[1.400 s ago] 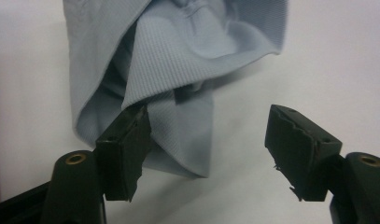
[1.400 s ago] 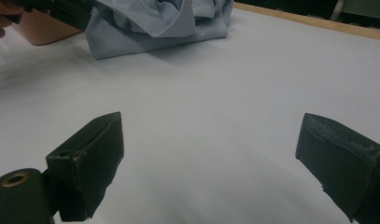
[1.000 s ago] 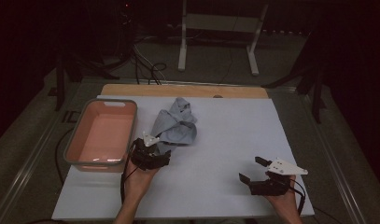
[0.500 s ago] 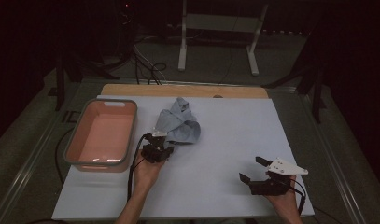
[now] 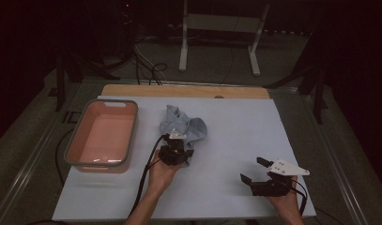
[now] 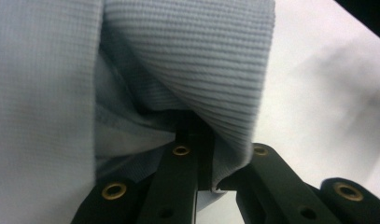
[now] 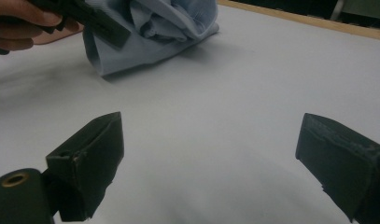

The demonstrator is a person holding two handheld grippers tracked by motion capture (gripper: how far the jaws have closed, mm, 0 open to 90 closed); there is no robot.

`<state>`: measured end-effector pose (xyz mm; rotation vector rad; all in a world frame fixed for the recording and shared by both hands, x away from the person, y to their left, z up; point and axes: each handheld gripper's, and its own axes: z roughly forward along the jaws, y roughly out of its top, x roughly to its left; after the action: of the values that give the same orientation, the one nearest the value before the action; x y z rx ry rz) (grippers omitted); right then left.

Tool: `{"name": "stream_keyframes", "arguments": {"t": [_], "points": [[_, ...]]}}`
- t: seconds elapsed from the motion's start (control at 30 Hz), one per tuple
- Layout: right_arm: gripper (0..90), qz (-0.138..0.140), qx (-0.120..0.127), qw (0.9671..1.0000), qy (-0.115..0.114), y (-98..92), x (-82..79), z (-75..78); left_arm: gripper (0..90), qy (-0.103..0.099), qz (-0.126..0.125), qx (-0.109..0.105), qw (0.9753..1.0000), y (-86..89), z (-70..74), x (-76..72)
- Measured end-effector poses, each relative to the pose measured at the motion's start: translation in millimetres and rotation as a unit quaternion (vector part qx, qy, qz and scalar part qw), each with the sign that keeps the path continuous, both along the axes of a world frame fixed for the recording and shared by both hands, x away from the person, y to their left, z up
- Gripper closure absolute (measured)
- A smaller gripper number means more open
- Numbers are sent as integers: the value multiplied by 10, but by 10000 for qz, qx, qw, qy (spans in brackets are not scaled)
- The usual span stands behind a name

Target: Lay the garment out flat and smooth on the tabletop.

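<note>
While your left gripper (image 5: 175, 149) sits at the cloth's near edge, these are the facts before you:

Left gripper: its jaws are pressed together on a fold of the blue cloth (image 5: 183, 127); in the left gripper view the ribbed fabric (image 6: 187, 70) bunches right around the closed tips.
Left hand: your hand (image 5: 161, 172) holds that gripper from 6 o'clock, with its black cable trailing back toward you.
Cloth: crumpled in a heap just left of the table's middle, at 12 o'clock from your left gripper and touching it; in the right gripper view the heap (image 7: 150, 32) lies at 11 o'clock, resting on the sheet.
Right gripper: your right gripper (image 5: 254, 169) rests low at 4 o'clock on the table, well apart from the cloth; its jaws stand wide apart with nothing between them, and the right gripper view shows bare sheet in the gap.
Bin: the pink bin (image 5: 71, 149) with the grey rim stands at 9 o'clock from the cloth, near it but not touching.
Table cover: the white sheet (image 5: 254, 122) lies under everything; a wooden strip (image 5: 132, 90) runs along its far edge at 12 o'clock.
</note>
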<state>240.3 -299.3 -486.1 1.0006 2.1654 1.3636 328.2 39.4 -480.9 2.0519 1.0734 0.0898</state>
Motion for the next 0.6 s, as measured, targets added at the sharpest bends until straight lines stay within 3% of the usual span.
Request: {"name": "stream_keyframes", "arguments": {"t": [0.33, 0.5, 0.6], "points": [[79, 13, 1, 10000, 5, 5, 3, -2, 882, 10, -375, -74, 9993, -307, -9, 30], [79, 6, 6, 10000, 15, 8, 4, -3, 881, -60, -777, -53, 9969, -512, -6, -6], [79, 10, 9, 10000, 18, 9, 3, -2, 882, -51, -886, -7, 9961, -611, -17, -14]]}}
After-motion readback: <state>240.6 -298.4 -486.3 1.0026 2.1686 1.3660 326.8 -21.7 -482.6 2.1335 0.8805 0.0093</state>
